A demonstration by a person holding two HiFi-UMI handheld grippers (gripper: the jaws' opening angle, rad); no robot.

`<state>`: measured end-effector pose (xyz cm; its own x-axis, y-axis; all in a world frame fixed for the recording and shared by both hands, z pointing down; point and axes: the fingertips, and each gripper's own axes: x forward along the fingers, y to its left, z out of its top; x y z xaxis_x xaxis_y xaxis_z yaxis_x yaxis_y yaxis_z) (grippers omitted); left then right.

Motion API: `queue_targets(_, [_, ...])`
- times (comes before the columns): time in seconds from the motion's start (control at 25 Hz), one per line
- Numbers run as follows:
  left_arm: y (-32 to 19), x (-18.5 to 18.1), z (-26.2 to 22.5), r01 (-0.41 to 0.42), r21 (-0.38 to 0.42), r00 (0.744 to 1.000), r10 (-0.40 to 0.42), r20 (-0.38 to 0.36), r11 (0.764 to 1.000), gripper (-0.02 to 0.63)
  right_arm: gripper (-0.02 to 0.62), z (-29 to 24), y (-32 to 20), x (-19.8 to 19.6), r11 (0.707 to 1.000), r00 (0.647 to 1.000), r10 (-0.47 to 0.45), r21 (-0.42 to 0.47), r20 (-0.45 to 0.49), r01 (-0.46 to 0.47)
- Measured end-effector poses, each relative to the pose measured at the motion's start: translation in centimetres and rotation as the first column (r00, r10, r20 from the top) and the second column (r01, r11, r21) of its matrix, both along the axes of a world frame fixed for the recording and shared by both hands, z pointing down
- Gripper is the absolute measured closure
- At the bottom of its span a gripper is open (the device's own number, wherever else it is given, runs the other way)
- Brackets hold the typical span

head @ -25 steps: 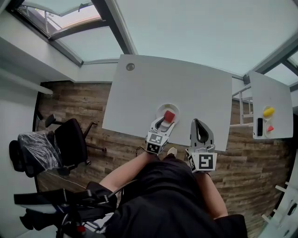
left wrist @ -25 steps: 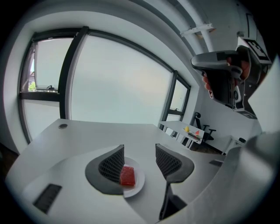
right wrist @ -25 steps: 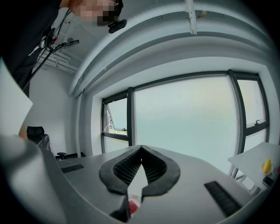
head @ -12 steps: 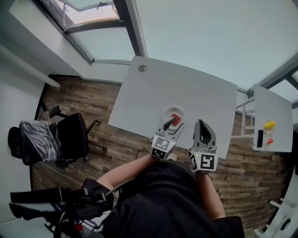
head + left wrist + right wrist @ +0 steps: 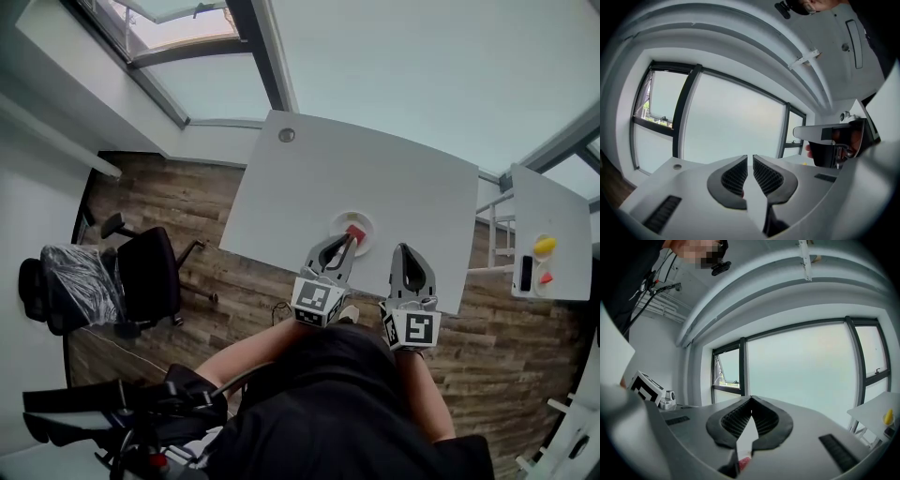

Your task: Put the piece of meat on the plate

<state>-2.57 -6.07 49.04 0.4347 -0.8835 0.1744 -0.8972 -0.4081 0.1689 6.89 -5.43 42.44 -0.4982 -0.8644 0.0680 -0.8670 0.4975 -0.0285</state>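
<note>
In the head view the red piece of meat [image 5: 356, 232] lies on the small round white plate [image 5: 343, 222] near the front edge of the grey table [image 5: 375, 178]. My left gripper [image 5: 344, 243] hangs above the plate's near side, apart from the meat. Its jaws are closing, with only a narrow slit left and nothing between them [image 5: 750, 157]. The right gripper [image 5: 406, 250] stays level to the right of the plate, shut and empty [image 5: 750, 400]. Below its jaws a red patch [image 5: 744, 461] shows.
A second small table [image 5: 553, 211] at the right carries a yellow thing [image 5: 544, 246], a small red thing [image 5: 546, 277] and a dark flat device [image 5: 525, 272]. A black office chair [image 5: 141, 277] stands on the wooden floor at the left. Windows run behind the table.
The left gripper has lifted off the plate and its jaws have swung from wide apart to nearly together. The meat stays on the plate. The right gripper has kept still.
</note>
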Motion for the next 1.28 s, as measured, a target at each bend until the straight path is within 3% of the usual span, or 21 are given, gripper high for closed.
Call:
queue_targets(0.16, [0.4, -0.2, -1.2, 0.011, 0.053, 1.0, -0.012, 0.015, 0.999, 0.566, 0.591, 0.2, 0.6, -0.3, 1.0, 1.0, -0.019, -0.022, 0.017, 0.019])
queue_targets(0.32, [0.8, -0.7, -2.4, 0.006, 0.07, 0.995, -0.013, 0.095, 0.998, 0.6, 0.591, 0.4, 1.3, -0.6, 1.0, 1.0, -0.019, -0.023, 0.007, 0.019])
queue_targets(0.44, [1.3, -0.6, -4.9, 0.034, 0.142, 0.998, -0.042, 0.054, 0.989, 0.601, 0.591, 0.0, 1.4, -0.6, 1.0, 1.0, -0.022, -0.014, 0.022, 0.022])
queue_targets(0.6, [2.5, 0.0, -7.0, 0.02, 0.252, 0.995, -0.043, 0.085, 0.968, 0.601, 0.592, -0.5, 1.5, -1.0, 0.999, 0.999, -0.043, 0.006, 0.022, 0.042])
queue_targets(1.08, [3.0, -0.7, -7.2, 0.065, 0.233, 0.996, -0.079, 0.051, 0.97, 0.601, 0.592, -0.5, 2.8, -1.9, 0.998, 0.998, -0.056, 0.003, -0.008, 0.056])
queue_targets(1.28, [3.7, -1.4, -6.6, 0.082, 0.211, 0.994, -0.096, 0.054, 0.974, 0.601, 0.592, -1.3, 3.9, -3.1, 0.993, 0.995, -0.101, 0.053, -0.006, 0.101])
